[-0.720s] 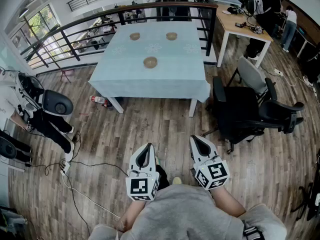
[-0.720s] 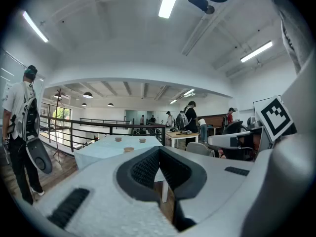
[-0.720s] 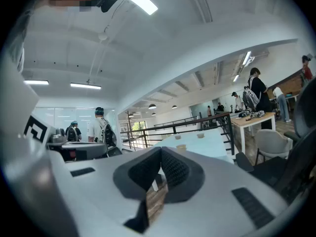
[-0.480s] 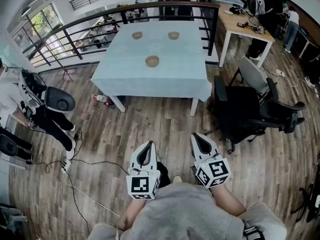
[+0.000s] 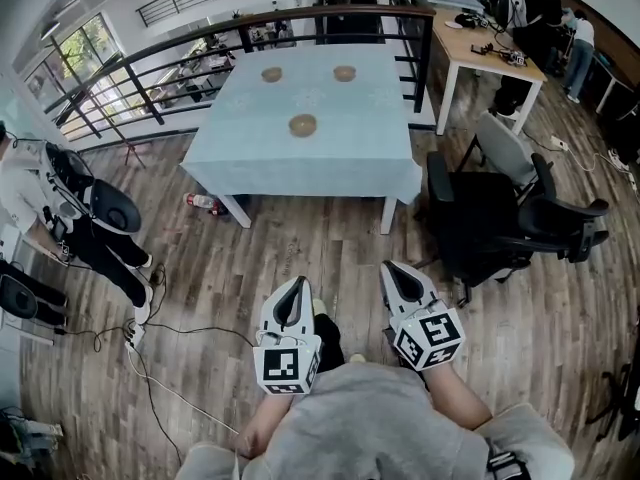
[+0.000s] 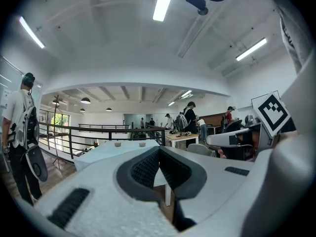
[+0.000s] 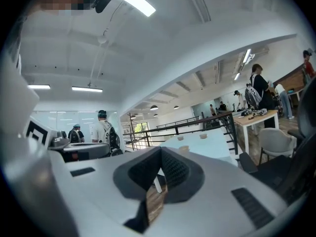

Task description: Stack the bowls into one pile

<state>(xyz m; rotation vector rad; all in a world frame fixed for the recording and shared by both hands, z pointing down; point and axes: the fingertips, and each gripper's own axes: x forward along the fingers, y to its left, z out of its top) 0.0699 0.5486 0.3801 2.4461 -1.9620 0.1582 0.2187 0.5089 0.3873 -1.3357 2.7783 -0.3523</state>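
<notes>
The person stands on the wooden floor with both tools held level at waist height, side by side and pointing toward twelve o'clock. The left gripper [image 5: 292,293] has its jaws clenched together with nothing between them, and the right gripper [image 5: 396,276] looks the same in its own view, tips meeting and empty. My guess is they are carried closed simply because there is nothing within reach to take yet. At about two o'clock a black office chair [image 5: 480,218] sits pushed back from the corner of the table. At nine to ten o'clock a bystander with a backpack [image 5: 60,198] stands well off to the side. Straight ahead is the table [image 5: 330,158] under a pale blue cloth, well apart from the grippers. The three bowls are on it, all separate: the nearest bowl [image 5: 302,124] around the middle, the far left bowl [image 5: 271,73] and the far right bowl [image 5: 344,72] near the back edge. They are spread in a triangle, so none is stacked. Behind runs a dark railing [image 5: 150,88].
</notes>
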